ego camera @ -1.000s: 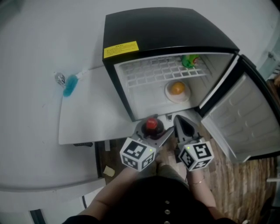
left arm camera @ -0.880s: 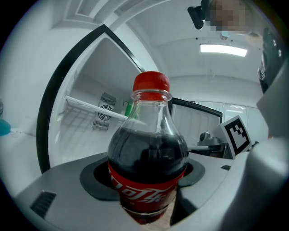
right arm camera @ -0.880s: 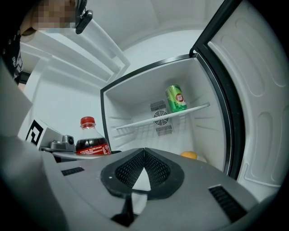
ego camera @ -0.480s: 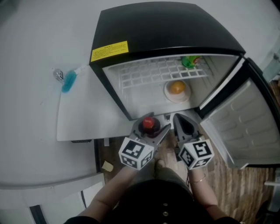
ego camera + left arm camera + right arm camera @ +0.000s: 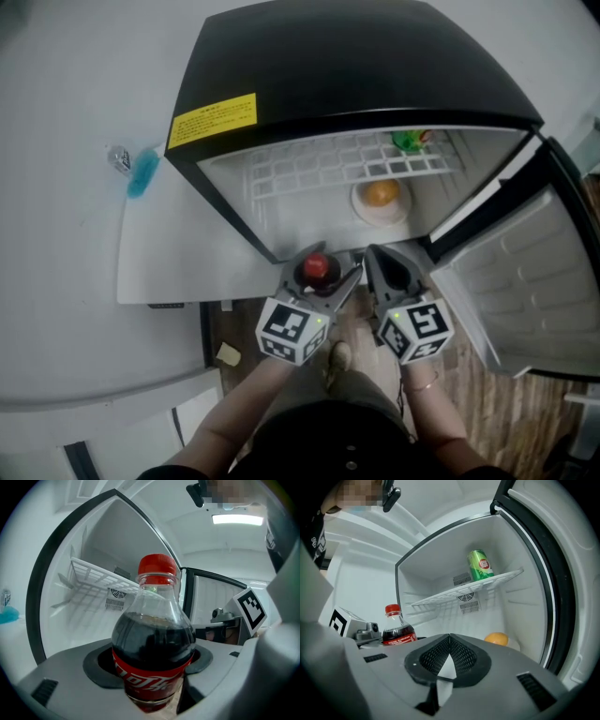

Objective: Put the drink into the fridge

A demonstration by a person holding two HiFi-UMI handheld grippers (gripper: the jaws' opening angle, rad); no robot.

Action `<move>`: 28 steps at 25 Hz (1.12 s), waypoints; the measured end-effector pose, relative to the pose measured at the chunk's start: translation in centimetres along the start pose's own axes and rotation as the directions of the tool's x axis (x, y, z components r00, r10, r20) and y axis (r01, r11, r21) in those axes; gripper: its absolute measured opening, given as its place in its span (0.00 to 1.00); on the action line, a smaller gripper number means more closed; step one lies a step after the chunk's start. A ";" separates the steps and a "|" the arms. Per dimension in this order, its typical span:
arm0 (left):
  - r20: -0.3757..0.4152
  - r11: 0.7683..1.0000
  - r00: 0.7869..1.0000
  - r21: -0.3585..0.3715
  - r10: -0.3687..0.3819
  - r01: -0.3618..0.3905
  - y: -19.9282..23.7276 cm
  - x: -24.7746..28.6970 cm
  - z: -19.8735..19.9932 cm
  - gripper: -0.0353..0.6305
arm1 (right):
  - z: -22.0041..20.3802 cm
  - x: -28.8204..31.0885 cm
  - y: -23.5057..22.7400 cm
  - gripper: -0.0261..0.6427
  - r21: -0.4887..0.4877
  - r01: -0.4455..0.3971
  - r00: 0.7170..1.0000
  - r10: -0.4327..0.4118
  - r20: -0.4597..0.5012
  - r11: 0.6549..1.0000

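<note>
A cola bottle (image 5: 152,653) with a red cap and red label stands upright between the jaws of my left gripper (image 5: 317,274), which is shut on it. The bottle's red cap (image 5: 317,265) shows from above just before the open black mini fridge (image 5: 356,66). The bottle (image 5: 397,631) also shows at the left of the right gripper view. My right gripper (image 5: 382,264) is beside it on the right, shut with nothing in it, pointing into the fridge (image 5: 440,564).
Inside the fridge a green can (image 5: 480,565) stands on the white wire shelf (image 5: 464,590), and an orange (image 5: 497,639) lies on a white plate on the floor of it. The fridge door (image 5: 525,281) stands open at the right. A blue-topped object (image 5: 141,172) lies at left.
Both grippers and the bottle have crept slightly closer to the fridge opening; the view has shifted so the fridge looks larger.
</note>
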State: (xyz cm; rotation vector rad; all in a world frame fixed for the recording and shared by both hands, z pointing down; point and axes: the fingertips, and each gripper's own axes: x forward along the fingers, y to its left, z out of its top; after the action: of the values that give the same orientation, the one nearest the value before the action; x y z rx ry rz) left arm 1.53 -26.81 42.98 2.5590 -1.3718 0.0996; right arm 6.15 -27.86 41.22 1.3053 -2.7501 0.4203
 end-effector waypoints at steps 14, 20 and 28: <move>-0.008 0.998 0.998 0.000 0.056 -0.056 2.4 2.5 -2.1 0.54 | -2.2 2.9 -2.1 0.05 -0.022 -0.028 0.999 0.027 -0.041 0.999; -0.011 0.997 0.997 0.001 0.081 -0.081 3.8 3.5 -2.4 0.54 | -2.3 4.1 -3.2 0.05 -0.046 -0.021 0.999 0.019 -0.040 0.999; -0.008 0.994 0.994 -0.002 0.111 -0.111 5.6 5.4 -2.8 0.54 | -3.2 5.6 -3.6 0.05 -0.034 -0.028 0.998 0.026 -0.060 0.999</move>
State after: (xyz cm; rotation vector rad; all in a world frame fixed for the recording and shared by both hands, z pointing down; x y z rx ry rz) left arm 0.03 -33.48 47.55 2.4762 -1.5105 0.1265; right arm 5.15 -33.38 46.04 1.2287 -2.7163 0.4048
